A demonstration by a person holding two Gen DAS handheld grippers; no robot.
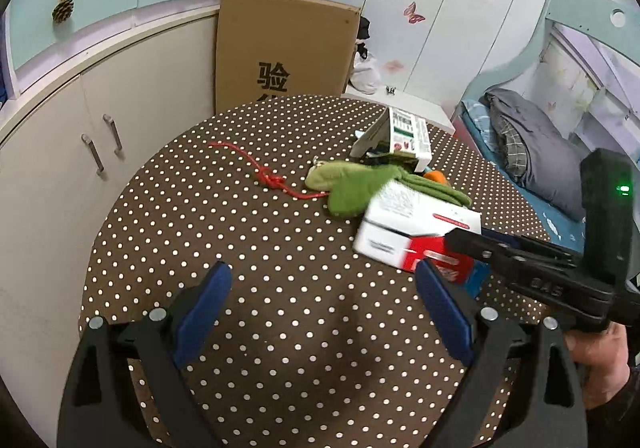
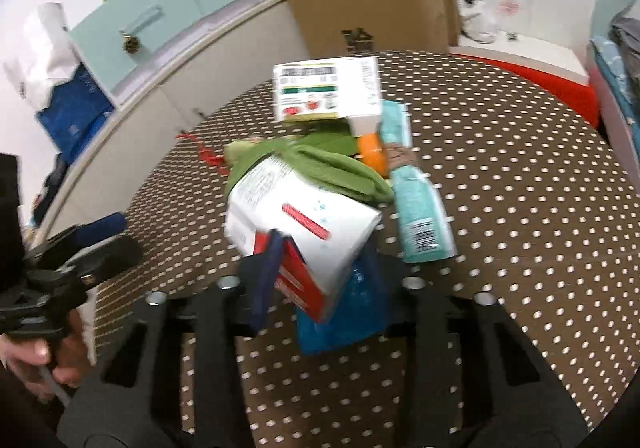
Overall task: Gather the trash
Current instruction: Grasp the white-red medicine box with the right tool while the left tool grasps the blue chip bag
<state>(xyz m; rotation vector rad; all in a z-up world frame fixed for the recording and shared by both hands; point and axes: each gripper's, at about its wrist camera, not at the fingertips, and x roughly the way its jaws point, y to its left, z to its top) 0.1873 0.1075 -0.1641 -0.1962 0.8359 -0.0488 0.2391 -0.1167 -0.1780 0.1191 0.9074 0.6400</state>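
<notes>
Right gripper: jaws clamped on a white-and-red carton, held at its near red end, lifted off the polka-dot table. A blue wrapper hangs below the carton at the jaws; whether it is also gripped, cannot tell.

Left gripper: jaws spread wide, nothing between the blue pads, hovering over bare cloth at the near left of the table.

Remaining on the table, far of the held carton: green cloth, a second white carton with green print at the far side, an orange object partly hidden, a teal packet to the right. Red cord lies left of the green cloth.
</notes>
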